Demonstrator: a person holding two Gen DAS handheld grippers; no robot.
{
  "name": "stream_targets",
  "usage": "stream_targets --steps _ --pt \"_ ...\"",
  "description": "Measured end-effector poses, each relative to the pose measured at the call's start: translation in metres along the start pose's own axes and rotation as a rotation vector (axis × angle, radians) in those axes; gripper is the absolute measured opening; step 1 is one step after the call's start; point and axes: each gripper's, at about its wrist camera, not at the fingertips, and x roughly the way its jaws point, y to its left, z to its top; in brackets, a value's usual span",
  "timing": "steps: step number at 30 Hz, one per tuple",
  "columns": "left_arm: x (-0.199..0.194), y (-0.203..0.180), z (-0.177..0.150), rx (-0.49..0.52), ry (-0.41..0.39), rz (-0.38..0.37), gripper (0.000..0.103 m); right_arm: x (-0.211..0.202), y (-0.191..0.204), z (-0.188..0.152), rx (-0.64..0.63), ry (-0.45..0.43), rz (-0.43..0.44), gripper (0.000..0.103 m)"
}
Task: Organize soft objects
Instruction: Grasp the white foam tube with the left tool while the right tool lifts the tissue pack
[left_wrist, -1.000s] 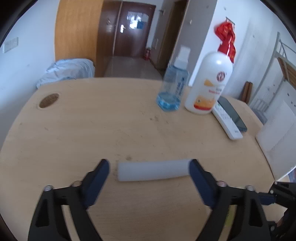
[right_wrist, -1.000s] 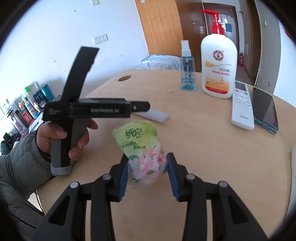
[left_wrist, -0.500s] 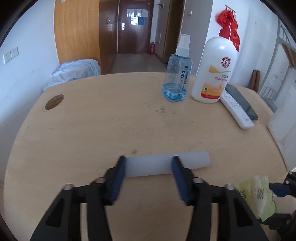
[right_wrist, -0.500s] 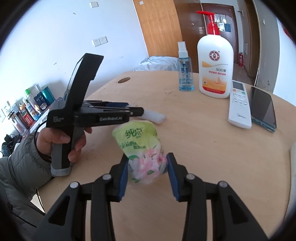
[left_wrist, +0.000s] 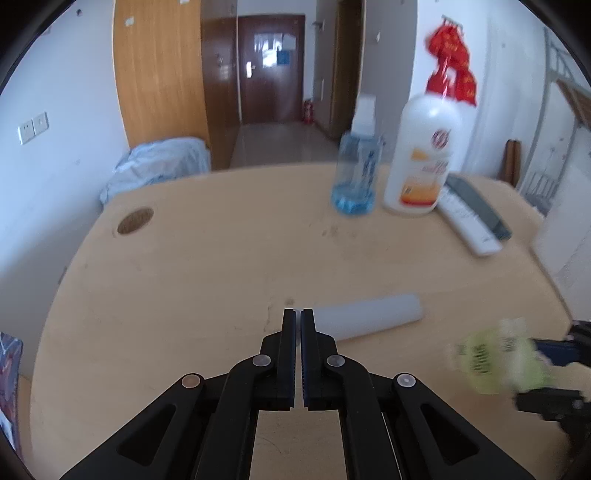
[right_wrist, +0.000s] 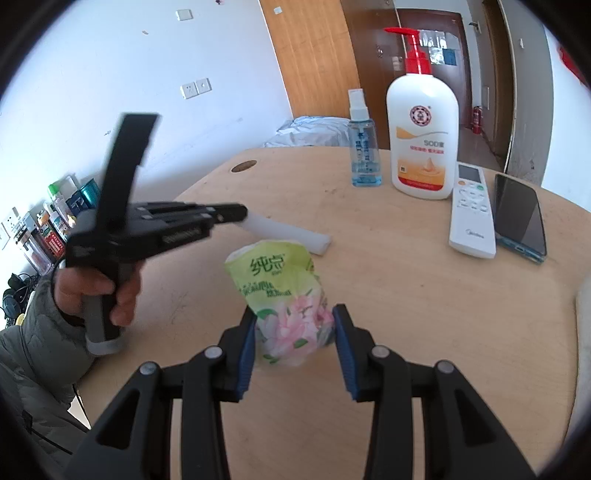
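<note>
A white foam tube lies on the wooden table; it also shows in the right wrist view. My left gripper is shut with its tips at the tube's left end, holding nothing; it shows from the side in the right wrist view. My right gripper is shut on a green tissue pack with pink flowers, held above the table. The pack appears blurred at the right of the left wrist view.
A blue spray bottle, a white lotion pump bottle, a white remote and a dark phone stand at the table's far right. A round cable hole is at the far left. A white object lies at the right edge.
My left gripper's jaws have closed from wide open to shut and shifted toward the tube's left end. The right gripper still holds the tissue pack, nearly unmoved.
</note>
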Motion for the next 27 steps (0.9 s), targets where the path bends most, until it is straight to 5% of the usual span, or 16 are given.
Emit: stream_targets --steps 5,11,18,21,23,27 --pt "-0.013 0.000 0.004 0.023 -0.042 -0.083 0.002 -0.001 0.001 0.000 -0.002 0.003 0.000 0.044" --pt "-0.002 -0.010 -0.003 0.040 0.033 -0.121 0.002 -0.003 0.001 -0.001 0.003 -0.001 0.003 0.044" --pt "0.005 -0.008 -0.005 0.040 0.051 -0.062 0.004 -0.003 0.002 -0.001 0.002 0.004 0.002 0.044" --pt "0.004 -0.004 -0.002 0.044 0.058 -0.070 0.022 -0.002 0.003 0.000 0.001 0.007 0.004 0.044" --pt "0.008 -0.005 -0.002 0.065 0.072 -0.097 0.059 -0.002 0.002 0.000 0.001 0.009 0.007 0.044" --pt "0.011 -0.009 -0.003 0.113 0.077 -0.095 0.062 -0.001 0.002 0.000 0.002 0.010 0.011 0.044"
